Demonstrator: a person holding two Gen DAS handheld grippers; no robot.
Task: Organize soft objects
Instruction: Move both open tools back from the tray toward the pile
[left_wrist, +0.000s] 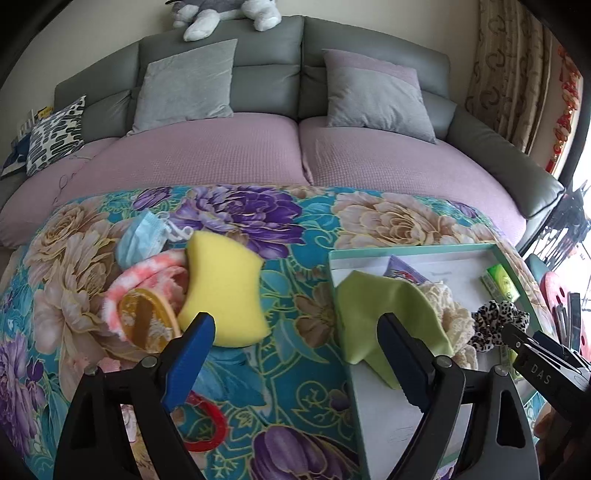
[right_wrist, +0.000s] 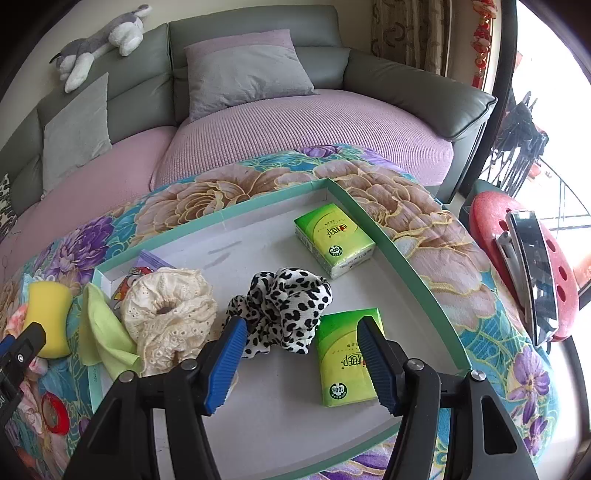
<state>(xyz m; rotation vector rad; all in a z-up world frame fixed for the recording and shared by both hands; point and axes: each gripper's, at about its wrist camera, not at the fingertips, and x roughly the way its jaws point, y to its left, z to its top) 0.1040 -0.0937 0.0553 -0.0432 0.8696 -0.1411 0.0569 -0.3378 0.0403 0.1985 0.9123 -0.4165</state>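
A shallow green-rimmed tray (right_wrist: 373, 221) lies on the floral blanket. It holds a leopard scrunchie (right_wrist: 284, 310), a cream lace scrunchie (right_wrist: 170, 306), a lime cloth (right_wrist: 103, 328) draped over its left rim, and two green tissue packs (right_wrist: 334, 240) (right_wrist: 345, 354). My right gripper (right_wrist: 303, 347) is open above the tray, in front of the leopard scrunchie. My left gripper (left_wrist: 295, 343) is open over the blanket, between the tray (left_wrist: 410, 249) and a yellow sponge (left_wrist: 223, 288). Left of the sponge lie a pink-white fuzzy cloth (left_wrist: 147, 277), a blue face mask (left_wrist: 142, 240) and an orange item (left_wrist: 146, 321).
A red ring (left_wrist: 207, 428) lies on the blanket (left_wrist: 295, 302) near my left gripper. A grey sofa with a lilac cover (left_wrist: 221, 147), cushions and a plush toy (left_wrist: 221, 14) stands behind. A red perforated object (right_wrist: 524, 266) sits right of the tray.
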